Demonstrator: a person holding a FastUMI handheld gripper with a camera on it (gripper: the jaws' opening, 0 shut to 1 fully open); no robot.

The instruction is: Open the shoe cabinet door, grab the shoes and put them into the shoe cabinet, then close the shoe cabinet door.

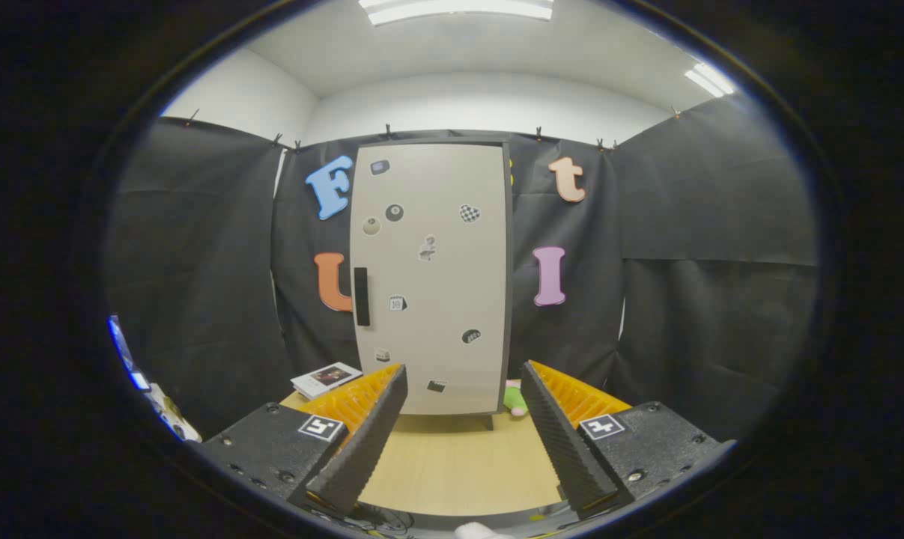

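So the hand-held gripper [463, 434] sits low over the light wooden bench [459, 464] with its two fingers [369, 434] spread wide apart, nothing between them but bare bench top. Straight ahead, beyond the fingertips, stands the tall pale grey shoe cabinet [431, 277] with dark edges, upright at the back of the bench against the black cloth wall. Its door is shut, flat against the front, and it's dotted with a bunch of small stickers, too small to make out properly. The black vertical bar handle [361, 296] is on the door's left edge, about halfway up. The cabinet is well apart from the gripper, with a clear strip of bench in between. Peeking out from behind the cabinet's lower right corner there's a small green and pink soft-looking thing [515, 400] lying on the bench; might be one of the shoes, but most of it is hidden by the cabinet and the right finger, so I can't tell what it is. Off to the left of the cabinet's base, near the left finger's tip, a thin white booklet with a dark picture on the cover [326, 379] lies flat on the bench.
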